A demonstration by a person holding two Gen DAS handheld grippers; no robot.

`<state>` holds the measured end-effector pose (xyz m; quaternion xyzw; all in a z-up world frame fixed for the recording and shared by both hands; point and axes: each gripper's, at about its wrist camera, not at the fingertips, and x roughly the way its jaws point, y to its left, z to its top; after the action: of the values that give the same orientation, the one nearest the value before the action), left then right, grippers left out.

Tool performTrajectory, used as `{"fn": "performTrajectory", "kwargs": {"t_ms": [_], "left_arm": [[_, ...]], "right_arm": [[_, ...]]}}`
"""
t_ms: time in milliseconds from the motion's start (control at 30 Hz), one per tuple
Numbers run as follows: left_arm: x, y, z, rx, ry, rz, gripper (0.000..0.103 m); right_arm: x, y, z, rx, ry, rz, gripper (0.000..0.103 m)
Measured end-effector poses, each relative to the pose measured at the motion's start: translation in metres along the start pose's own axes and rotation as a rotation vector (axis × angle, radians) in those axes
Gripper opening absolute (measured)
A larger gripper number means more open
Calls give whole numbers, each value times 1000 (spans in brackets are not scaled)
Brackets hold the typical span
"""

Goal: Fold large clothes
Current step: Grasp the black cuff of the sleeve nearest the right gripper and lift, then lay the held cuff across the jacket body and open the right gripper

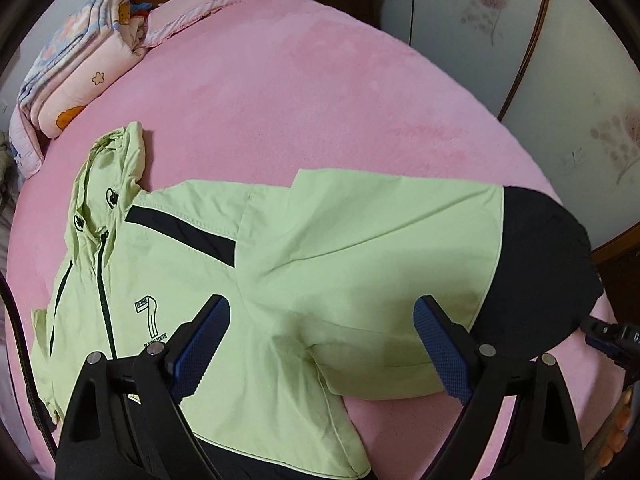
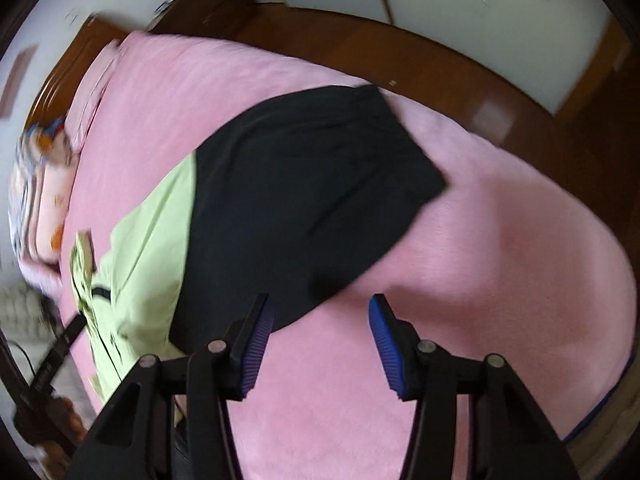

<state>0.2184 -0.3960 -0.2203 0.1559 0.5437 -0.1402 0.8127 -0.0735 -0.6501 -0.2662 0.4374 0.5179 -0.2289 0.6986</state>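
Overhead, both grippers' jaws apart, empty; green jacket [image 1: 192,264] flat on pink bed [image 1: 320,100]; wardrobe [image 1: 500,20] beyond.

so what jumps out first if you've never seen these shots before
The lime-green hooded jacket lies spread on the pink bed, one sleeve stretched sideways to end in a wide black cuff. Both grippers hang open above it, the left gripper over the sleeve, the right gripper just off the cuff. A folded floral quilt sits by the headboard.
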Motion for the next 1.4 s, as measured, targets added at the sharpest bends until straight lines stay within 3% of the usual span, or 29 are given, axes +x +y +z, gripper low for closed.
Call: {"fn": "performTrajectory", "kwargs": {"t_ms": [133,300,333,467,533,667,833,1067,1233,1300,1333,1400], "left_arm": [[7,-2,-1,-12,11,-22,93],[6,-4,-3,-10,15,-31,93],[5,-3,-3,-12,20,-39,93],[-5,4,-1,-28,24,-26,93],[-16,12,-1,-52,11,-26,93],[-40,37,-3,-106,2,-14,93],[-81,78,-6,-169,-39,20,93],[-143,169,-38,-326,-165,81,93],[-128,245,-94,-471,-130,98,93],[-111,263,-112,-493,-100,88,93],[-101,272,-121,-499,-88,75,93],[-82,283,-136,-506,-61,51,93]], "right_arm": [[10,-19,8,106,-20,86,50],[24,-19,22,136,-51,104,49],[26,-17,25,135,-53,100,46],[26,-7,29,113,-71,69,10],[16,4,27,82,-114,78,7],[-18,52,19,-98,-197,78,6],[-66,143,-2,-393,-247,180,6],[-93,294,-85,-872,-291,301,6],[-39,361,-160,-1089,-271,295,10],[-4,373,-189,-1172,-270,209,20],[15,376,-201,-1207,-240,157,33],[45,378,-219,-1229,-170,90,35]]}}
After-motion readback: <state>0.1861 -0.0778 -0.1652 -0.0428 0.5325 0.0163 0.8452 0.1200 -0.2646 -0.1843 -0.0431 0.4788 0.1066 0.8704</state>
